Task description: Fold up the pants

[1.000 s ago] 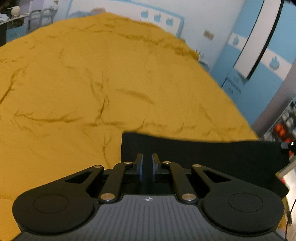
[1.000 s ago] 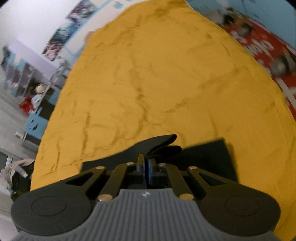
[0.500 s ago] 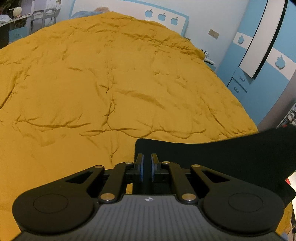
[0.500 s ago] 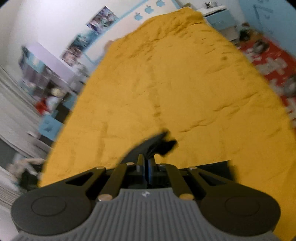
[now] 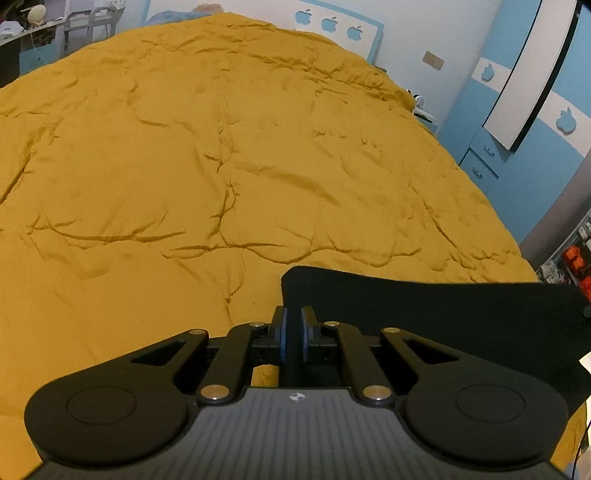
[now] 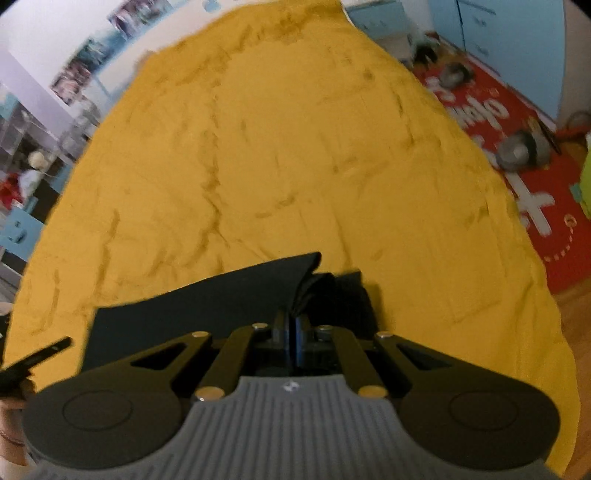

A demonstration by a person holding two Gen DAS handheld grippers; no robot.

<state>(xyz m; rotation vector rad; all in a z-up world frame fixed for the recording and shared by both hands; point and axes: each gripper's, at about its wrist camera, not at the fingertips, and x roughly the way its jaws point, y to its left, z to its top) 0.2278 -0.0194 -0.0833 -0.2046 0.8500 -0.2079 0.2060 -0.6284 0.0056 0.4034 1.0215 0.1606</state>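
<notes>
Black pants (image 5: 424,314) pinched in both tools

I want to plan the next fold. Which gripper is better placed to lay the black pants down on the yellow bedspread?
Probably neither alone. The left gripper and right gripper each pinch the black pants above the yellow bedspread; both should lower together.

Before me: one mustard-yellow quilt (image 5: 229,155), creased, covering the whole bed, with a white headboard (image 5: 332,22) bearing blue apple shapes at its far end. To my right: a blue wardrobe (image 5: 517,122) with white apple motifs. Floor beside the bed: one red play mat (image 6: 517,147) with white lettering, several grey items on it too blurred to identify.
</notes>
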